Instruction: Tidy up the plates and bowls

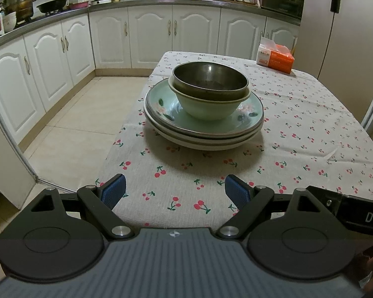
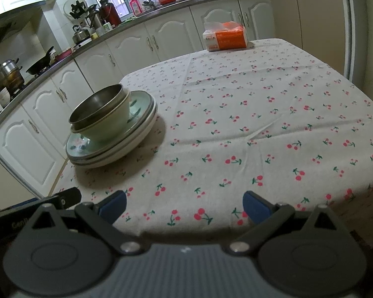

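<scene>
Open tablecloth [image 2: 261,124] across table's middle and right edge; stacked plates and bowls [image 2: 107,129] block left edge, tissue box [image 2: 225,37] far right corner.

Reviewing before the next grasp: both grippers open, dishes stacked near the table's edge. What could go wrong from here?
1. The plates sit close to the table's left edge; a sideways nudge could send the whole stack to the floor.
2. The metal bowl nests loosely in the green bowl; lifting the lower one may tip or rattle the upper one out.
3. Left gripper and right gripper both face the stack and could collide.
</scene>
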Available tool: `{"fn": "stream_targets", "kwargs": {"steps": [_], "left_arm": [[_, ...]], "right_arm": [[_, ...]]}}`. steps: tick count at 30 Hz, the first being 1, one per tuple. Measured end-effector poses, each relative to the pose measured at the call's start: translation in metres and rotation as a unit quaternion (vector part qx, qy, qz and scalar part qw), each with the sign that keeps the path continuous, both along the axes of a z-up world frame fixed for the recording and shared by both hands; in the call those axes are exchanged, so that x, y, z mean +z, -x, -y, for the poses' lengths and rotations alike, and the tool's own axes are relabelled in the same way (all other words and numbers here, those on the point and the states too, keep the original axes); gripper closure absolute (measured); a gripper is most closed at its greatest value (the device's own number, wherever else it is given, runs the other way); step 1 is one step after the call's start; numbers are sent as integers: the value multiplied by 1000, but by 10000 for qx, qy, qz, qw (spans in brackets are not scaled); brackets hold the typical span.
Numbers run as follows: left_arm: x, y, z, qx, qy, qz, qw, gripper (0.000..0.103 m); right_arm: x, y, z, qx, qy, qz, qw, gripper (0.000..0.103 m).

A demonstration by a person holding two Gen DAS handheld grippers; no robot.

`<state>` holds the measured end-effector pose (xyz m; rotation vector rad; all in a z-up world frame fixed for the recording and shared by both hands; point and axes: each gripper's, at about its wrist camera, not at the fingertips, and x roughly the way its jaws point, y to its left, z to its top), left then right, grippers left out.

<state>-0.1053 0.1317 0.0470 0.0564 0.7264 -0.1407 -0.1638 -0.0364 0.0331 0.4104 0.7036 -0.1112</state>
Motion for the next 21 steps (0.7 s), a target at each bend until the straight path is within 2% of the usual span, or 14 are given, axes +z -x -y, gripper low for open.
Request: {"fn": "stream_targets", "kwargs": {"steps": [9,21], "left_arm": [[-3,-1,7,-54,-7,-10,10000,0],[-4,-9,10,-146,178,6,9997,0]], "right_arm": [[-3,0,2,8,-57,-5,10000,4],[-9,-3,19,-130,-193,25,9997,4]]}}
